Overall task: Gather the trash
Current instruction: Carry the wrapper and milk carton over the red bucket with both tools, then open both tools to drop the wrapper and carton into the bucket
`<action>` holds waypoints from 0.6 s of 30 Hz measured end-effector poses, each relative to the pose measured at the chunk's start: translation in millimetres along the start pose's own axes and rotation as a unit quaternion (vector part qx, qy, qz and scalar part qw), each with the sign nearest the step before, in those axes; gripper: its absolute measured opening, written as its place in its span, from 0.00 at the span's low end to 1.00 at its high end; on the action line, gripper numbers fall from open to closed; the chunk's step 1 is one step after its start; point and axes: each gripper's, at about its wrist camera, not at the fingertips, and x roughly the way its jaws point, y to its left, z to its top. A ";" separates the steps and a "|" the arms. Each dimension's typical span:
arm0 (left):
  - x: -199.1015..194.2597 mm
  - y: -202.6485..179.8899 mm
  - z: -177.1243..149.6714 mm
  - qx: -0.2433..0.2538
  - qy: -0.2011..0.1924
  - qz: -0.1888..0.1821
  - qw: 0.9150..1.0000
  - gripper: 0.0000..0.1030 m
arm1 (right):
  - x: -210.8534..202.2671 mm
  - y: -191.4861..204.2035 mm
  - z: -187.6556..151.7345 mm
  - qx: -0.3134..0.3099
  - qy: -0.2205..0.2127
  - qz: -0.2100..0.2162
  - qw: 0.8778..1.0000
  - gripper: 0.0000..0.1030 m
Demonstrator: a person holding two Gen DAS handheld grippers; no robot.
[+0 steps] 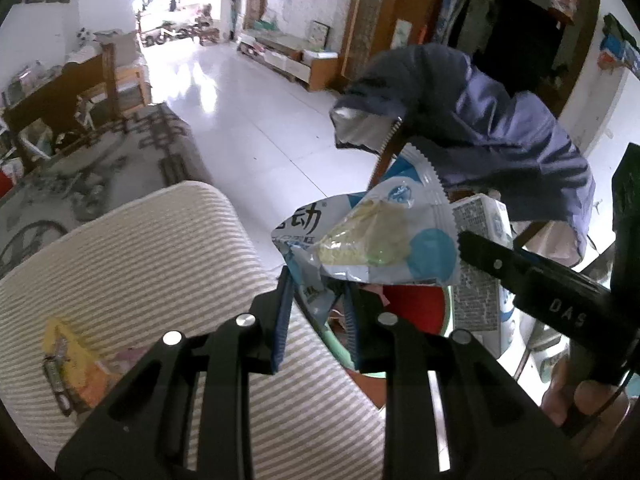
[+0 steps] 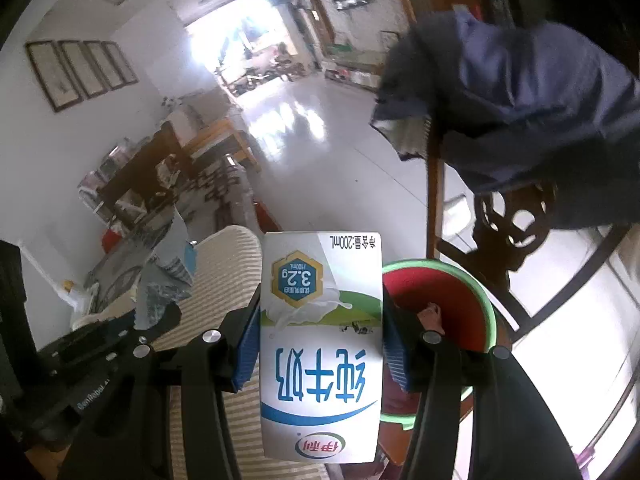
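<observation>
My left gripper [image 1: 318,296] is shut on the lower corner of a crumpled white-and-blue snack wrapper [image 1: 372,240], which sticks up and to the right. Beneath it is a red bin with a green rim [image 1: 416,304]. My right gripper [image 2: 320,312] is shut on an upside-down white milk carton [image 2: 320,360], its blue pads pressing both sides. The bin [image 2: 440,288] sits just right of and behind the carton. In the left wrist view one finger [image 1: 504,266] of the right gripper shows with the carton [image 1: 480,248]. In the right wrist view the wrapper [image 2: 168,272] appears at the left.
A striped cream cushion [image 1: 140,260] lies left of the bin, with a yellow wrapper [image 1: 68,368] on it. A wooden chair draped with a blue jacket [image 2: 520,100] stands behind the bin. A hand [image 1: 580,400] grips the right tool. Glossy white floor stretches beyond.
</observation>
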 end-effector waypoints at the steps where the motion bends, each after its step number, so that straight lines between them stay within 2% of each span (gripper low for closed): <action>1: 7.3 -5.1 1.3 0.004 0.006 -0.003 1.000 0.22 | 0.7 -4.3 0.6 0.004 0.001 -0.002 1.000 0.49; 9: 53.1 -36.4 11.5 0.018 0.041 -0.030 0.999 0.23 | 6.9 -41.8 3.7 0.041 0.006 -0.028 0.999 0.51; 11: 62.2 -41.6 13.4 0.020 0.048 -0.038 0.998 0.32 | 10.6 -48.0 3.9 0.053 0.012 -0.026 0.998 0.52; 13: 67.2 -43.6 14.6 0.018 0.050 -0.043 0.998 0.48 | 14.0 -52.7 2.8 0.064 0.017 -0.028 0.997 0.60; 14: 67.2 -42.9 14.6 0.018 0.049 -0.041 0.998 0.50 | 14.0 -55.2 1.3 0.070 0.016 -0.028 0.997 0.64; 16: 66.5 -41.9 14.1 0.019 0.046 -0.036 0.998 0.54 | 12.0 -57.0 -0.5 0.075 0.013 -0.031 0.997 0.65; 18: 64.6 -39.9 13.7 0.020 0.046 -0.034 0.998 0.55 | 11.2 -57.9 -0.4 0.076 0.011 -0.033 0.996 0.65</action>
